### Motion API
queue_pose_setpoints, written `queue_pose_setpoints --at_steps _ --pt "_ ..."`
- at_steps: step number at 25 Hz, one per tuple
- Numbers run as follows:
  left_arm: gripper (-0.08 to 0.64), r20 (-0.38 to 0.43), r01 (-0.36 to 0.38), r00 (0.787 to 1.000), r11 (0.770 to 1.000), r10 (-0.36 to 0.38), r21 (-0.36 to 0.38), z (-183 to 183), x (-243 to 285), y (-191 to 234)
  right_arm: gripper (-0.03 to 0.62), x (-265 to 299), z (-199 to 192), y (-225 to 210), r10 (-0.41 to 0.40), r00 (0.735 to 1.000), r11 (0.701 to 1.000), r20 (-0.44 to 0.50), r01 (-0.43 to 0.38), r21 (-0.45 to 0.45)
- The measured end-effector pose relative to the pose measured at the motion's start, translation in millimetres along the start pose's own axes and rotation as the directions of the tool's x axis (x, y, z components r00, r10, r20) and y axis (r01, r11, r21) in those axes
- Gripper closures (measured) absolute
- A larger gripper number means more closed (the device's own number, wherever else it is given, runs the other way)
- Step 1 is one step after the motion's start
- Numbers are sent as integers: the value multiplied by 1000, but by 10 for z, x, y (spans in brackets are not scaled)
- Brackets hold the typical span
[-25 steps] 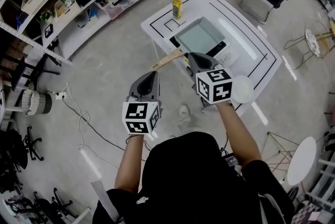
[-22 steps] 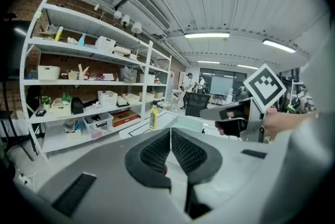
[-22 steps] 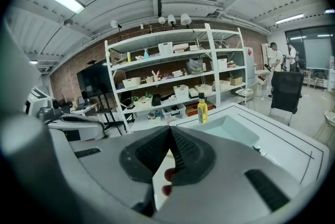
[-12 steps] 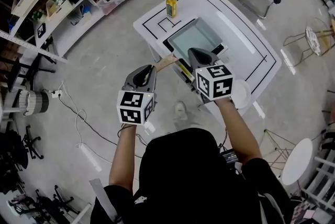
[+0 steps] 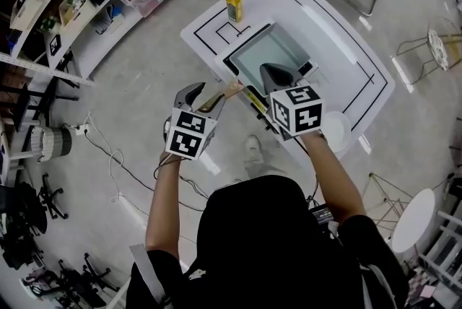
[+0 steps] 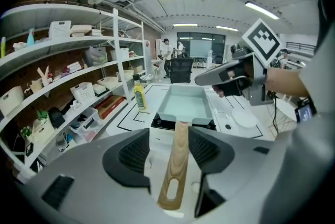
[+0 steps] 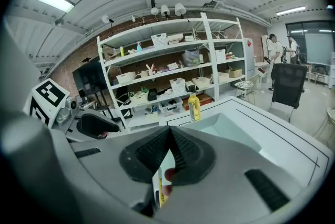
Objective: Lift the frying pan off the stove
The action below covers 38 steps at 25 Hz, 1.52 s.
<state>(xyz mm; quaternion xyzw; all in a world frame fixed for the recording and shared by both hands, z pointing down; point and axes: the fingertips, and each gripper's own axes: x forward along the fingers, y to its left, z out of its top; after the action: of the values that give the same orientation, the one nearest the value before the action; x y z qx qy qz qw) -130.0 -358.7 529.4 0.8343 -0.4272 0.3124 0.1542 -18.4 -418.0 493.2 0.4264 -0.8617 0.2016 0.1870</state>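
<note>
- Frying pan [image 5: 268, 55]: rectangular and pale, sitting on the stove.
- Stove [image 6: 157, 123]: black, at the middle of the table's near edge.
- Table [image 5: 328, 26]: white top marked with black lines.
- Wooden handle [image 6: 175, 165]: belongs to the pan and juts out past the table's near edge toward you.
- Your left gripper [image 6: 168, 136]: its jaws are opening and stand wide apart. The handle runs between them, and neither pad presses on it.
- Your right gripper [image 7: 170, 131]: its jaws are closed tip to tip with nothing between them. It hangs over the near end of the pan.
- Oil bottle [image 5: 234, 3]: yellow with a dark cap, standing upright at the table's left corner, apart from the stove.
- White plate [image 5: 336, 128]: lies at the right end of the near edge, partly behind your right gripper's marker cube.
</note>
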Motion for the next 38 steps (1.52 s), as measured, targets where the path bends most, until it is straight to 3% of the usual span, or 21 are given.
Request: queue_pose_setpoints --at_steps 6,15,29,33,35,38 --pt "319 -132 102 987 990 -88 101 -151 269 -97 591 97 -6 -126 2 1000 1000 -12 -2 10" --pt "308 -284 191 949 967 -138 166 -346 556 -221 591 171 -14 -245 3 1000 1000 -26 -2 22" --pt "310 -391 229 912 947 -128 224 -535 793 -289 591 212 -66 -243 2 999 1000 -43 0 25" --pt "317 -433 223 899 923 -70 314 -599 821 -279 591 221 -62 -228 1 999 1000 -48 0 22" --pt "357 -441 195 897 909 -15 367 -624 844 -232 591 226 -61 -224 2 999 1000 -49 -1 20" --pt "451 -432 161 902 918 13 364 -612 866 -166 591 228 -64 -223 1 999 1000 -50 0 20"
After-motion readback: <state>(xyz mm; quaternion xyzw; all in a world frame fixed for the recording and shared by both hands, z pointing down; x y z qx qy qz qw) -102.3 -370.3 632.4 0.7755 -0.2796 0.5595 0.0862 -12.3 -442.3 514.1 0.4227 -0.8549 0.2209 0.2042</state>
